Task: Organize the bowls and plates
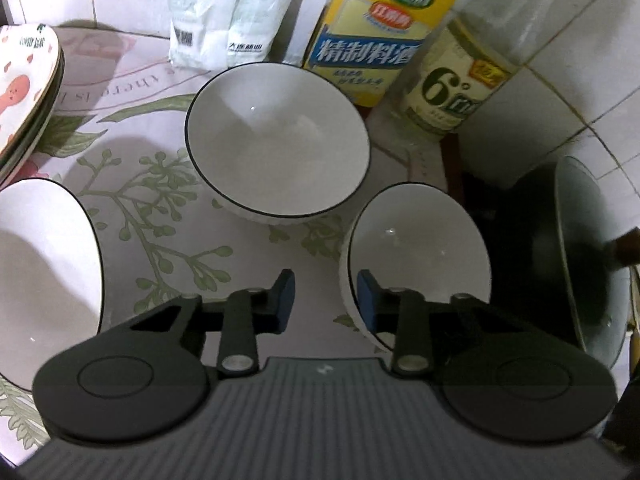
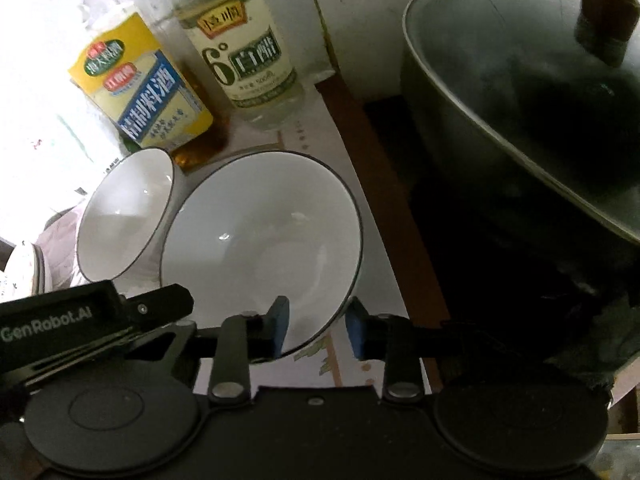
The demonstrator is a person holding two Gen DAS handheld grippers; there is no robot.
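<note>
Wok (image 2: 520, 128): dark, with its handle at the upper right of the right wrist view, standing just beside the bowls past the table edge; in the left wrist view only a slice of it shows at the right edge.
Table (image 1: 248, 264): covered by a leaf-print cloth, carrying three bowls, a plate stack and bottles.
Plate stack (image 1: 28, 92): at the upper left edge of the left wrist view; barely visible in the right one.
Left bowl (image 1: 44, 272): lower left of the left wrist view only.
Middle bowl (image 1: 276, 140): centre of the left wrist view, upright and apart from the others.
Near bowl (image 2: 264, 240): centre of the right wrist view, close to the table edge.
Bottles: cooking wine (image 2: 140, 88) and vinegar (image 2: 244, 52) stand just behind the bowls.
Right gripper (image 2: 316, 330): jaws partly open and straddling the near bowl's rim; the pads do not look pressed on it yet.
Left gripper (image 1: 326, 302): jaws partly open, one pad inside the same bowl's rim, nothing held.
Risk: both grippers seem to go for one rim, so they may collide, or a thin rim pinch may slip and knock the bowl toward the wok or bottles.
</note>
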